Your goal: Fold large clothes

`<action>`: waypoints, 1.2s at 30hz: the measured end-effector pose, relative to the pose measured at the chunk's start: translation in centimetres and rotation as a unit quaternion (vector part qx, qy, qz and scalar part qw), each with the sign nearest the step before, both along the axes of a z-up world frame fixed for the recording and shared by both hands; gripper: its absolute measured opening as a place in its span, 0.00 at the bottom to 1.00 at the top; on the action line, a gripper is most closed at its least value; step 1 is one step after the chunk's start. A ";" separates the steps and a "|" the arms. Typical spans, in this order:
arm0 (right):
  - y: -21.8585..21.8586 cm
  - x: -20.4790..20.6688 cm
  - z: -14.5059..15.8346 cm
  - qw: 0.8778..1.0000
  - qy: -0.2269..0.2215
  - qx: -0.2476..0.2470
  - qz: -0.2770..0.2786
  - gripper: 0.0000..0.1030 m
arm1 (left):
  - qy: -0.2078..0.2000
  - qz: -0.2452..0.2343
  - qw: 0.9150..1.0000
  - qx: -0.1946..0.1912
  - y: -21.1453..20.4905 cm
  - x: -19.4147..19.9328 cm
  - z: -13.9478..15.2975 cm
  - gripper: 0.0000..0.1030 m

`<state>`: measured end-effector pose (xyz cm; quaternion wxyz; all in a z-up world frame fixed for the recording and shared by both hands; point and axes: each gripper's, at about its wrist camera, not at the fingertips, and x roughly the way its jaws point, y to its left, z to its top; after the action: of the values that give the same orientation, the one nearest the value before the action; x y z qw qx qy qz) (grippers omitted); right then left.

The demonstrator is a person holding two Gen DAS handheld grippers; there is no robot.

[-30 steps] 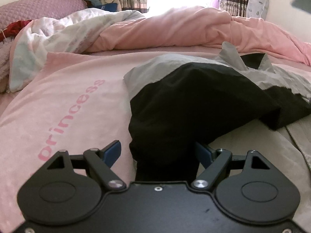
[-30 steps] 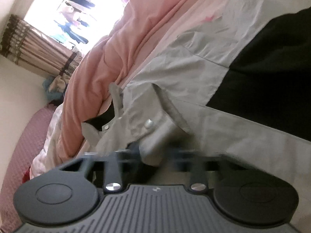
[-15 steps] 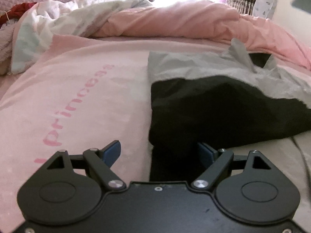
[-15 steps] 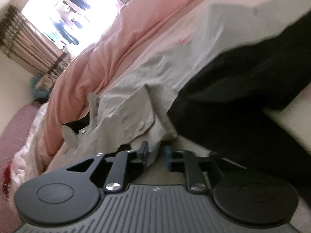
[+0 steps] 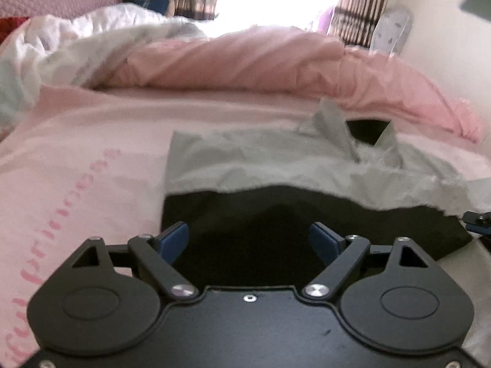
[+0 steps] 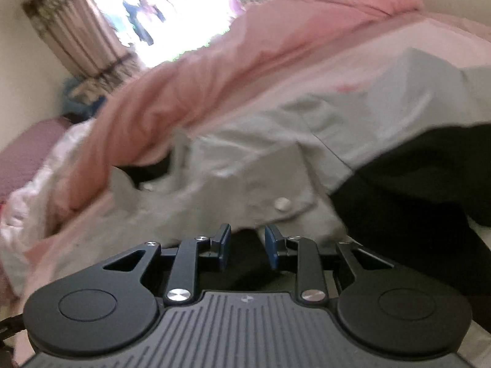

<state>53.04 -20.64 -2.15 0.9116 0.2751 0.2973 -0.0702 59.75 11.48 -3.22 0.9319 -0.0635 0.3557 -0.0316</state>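
Left gripper point(image 5: 249, 236) jaws spread wide over jacket point(image 5: 276, 165); right gripper point(image 6: 247, 245) jaws part-open, gripping nothing.

The left gripper point(image 5: 249, 239) is a flat matte-black plate with two round lobes, silver pivot screws and blue finger pads point(image 5: 173, 240). The right gripper point(image 6: 247, 247) looks alike (its top plate is ribbed, dark grey), with blue pads too.
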 end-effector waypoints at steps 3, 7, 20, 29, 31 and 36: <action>-0.9 -1.4 -1.3 1.000 -0.011 0.021 -0.007 0.19 | 0.025 0.004 1.000 0.009 -0.1 0.8 -2.3 0.84; -2.0 -1.5 -2.1 0.998 -0.015 0.057 -0.019 0.04 | 0.020 0.000 0.999 0.049 -0.2 1.0 -4.3 0.90; -12.9 -10.7 0.4 0.984 -0.074 0.101 -0.127 0.54 | 0.001 0.012 1.000 -0.003 2.0 -1.2 -0.3 0.90; -27.5 -19.4 -2.9 0.936 -0.059 0.147 -0.314 0.54 | 0.015 0.025 1.000 -0.001 2.4 -1.5 -1.2 0.91; -29.0 -20.3 -3.9 0.926 -0.083 0.177 -0.324 0.53 | 0.022 0.031 0.999 -0.003 2.6 -1.5 -1.6 0.91; -30.5 -20.3 -5.3 0.904 -0.130 0.212 -0.347 0.53 | 0.028 0.039 0.999 0.010 2.4 -1.2 -2.2 0.91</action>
<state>32.71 -51.15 -7.42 0.7801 0.5546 0.0703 -0.2808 58.54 13.86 -5.45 0.9228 -0.0691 0.3789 0.0104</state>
